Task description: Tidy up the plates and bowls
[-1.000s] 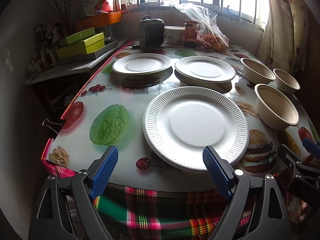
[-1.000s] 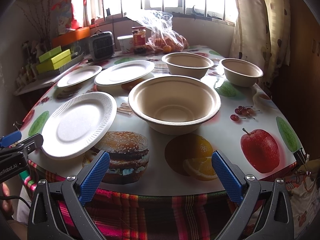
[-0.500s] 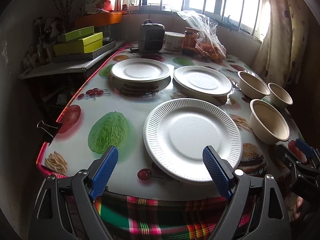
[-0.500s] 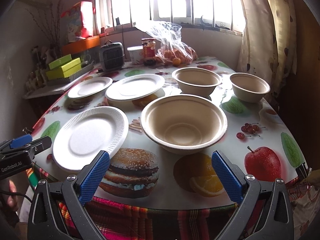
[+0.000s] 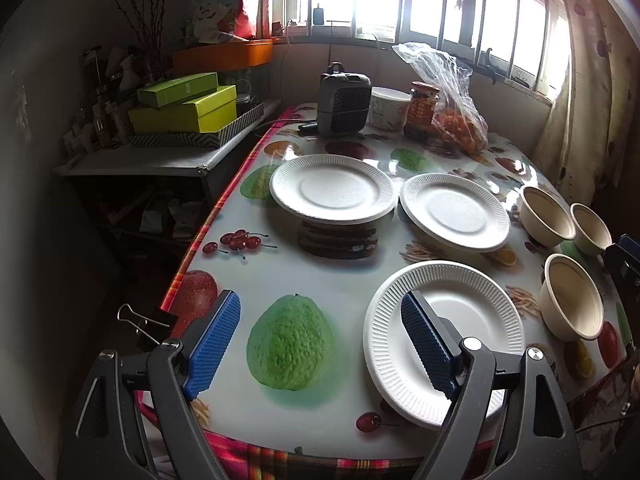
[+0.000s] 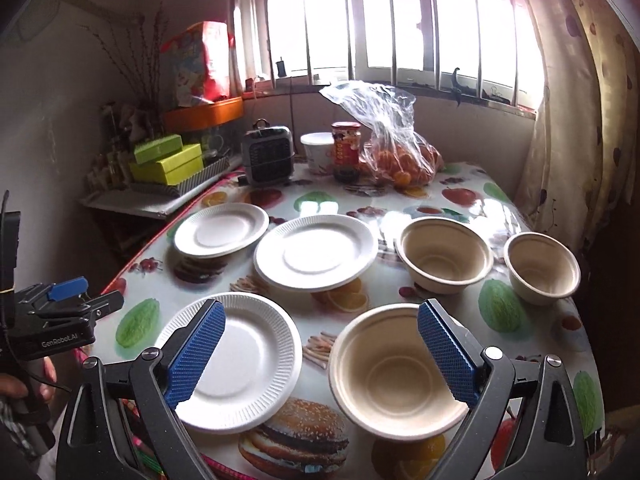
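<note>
Here, the left gripper (image 5: pixel 320 344) hangs wide open above the near edge of the glossy food-print table (image 5: pixel 320 280), its right blue pad (image 5: pixel 426 346) over the nearest white ribbed paper plate (image 5: pixel 472 320). Two more white paper plates (image 5: pixel 332 188) (image 5: pixel 454 210) lie toward twelve o'clock. The right gripper (image 6: pixel 320 354) is likewise spread and empty, straddling the nearest beige paper bowl (image 6: pixel 394 372); two other beige bowls (image 6: pixel 444 254) (image 6: pixel 542 266) sit at one o'clock.

I see three white ribbed paper plates (image 6: pixel 236 360) lying flat and apart on the counter (image 5: pixel 336 280), and three beige bowls (image 6: pixel 394 366) upright beside them, all empty.
</note>
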`<state>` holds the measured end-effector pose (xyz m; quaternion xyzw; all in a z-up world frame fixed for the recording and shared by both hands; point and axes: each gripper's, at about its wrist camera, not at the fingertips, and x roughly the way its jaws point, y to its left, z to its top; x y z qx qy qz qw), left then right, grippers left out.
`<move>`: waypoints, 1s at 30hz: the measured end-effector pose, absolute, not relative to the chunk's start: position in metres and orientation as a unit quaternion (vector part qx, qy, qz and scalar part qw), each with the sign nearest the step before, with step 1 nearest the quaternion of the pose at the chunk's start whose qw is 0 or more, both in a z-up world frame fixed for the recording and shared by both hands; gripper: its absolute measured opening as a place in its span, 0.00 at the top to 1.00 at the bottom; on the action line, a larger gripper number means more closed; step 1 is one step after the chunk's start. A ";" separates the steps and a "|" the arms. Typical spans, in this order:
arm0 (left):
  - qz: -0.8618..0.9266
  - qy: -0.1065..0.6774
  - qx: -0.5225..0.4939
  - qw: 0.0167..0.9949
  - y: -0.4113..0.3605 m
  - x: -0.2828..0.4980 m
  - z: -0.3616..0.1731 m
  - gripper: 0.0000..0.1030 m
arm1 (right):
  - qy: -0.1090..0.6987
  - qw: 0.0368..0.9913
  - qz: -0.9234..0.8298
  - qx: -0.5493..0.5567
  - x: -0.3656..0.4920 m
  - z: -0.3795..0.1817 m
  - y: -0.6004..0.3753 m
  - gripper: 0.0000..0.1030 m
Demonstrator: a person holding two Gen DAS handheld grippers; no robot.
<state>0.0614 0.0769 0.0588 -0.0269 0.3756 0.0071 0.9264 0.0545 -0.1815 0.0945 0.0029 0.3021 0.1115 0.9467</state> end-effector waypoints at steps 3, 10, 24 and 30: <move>0.013 0.377 -0.043 0.925 0.091 0.076 0.065 0.25 | 0.306 0.944 0.127 -0.005 0.074 0.104 -0.174 0.08; 0.024 0.381 -0.055 0.923 0.114 0.112 0.077 0.35 | 0.311 0.933 0.178 -0.019 0.122 0.124 -0.151 0.12; 0.031 0.421 -0.091 0.902 0.146 0.201 0.057 0.55 | 0.392 0.888 0.238 -0.023 0.266 0.104 -0.098 0.47; 0.026 0.448 -0.104 0.888 0.149 0.228 0.030 0.65 | 0.445 0.859 0.243 -0.069 0.316 0.059 -0.071 0.65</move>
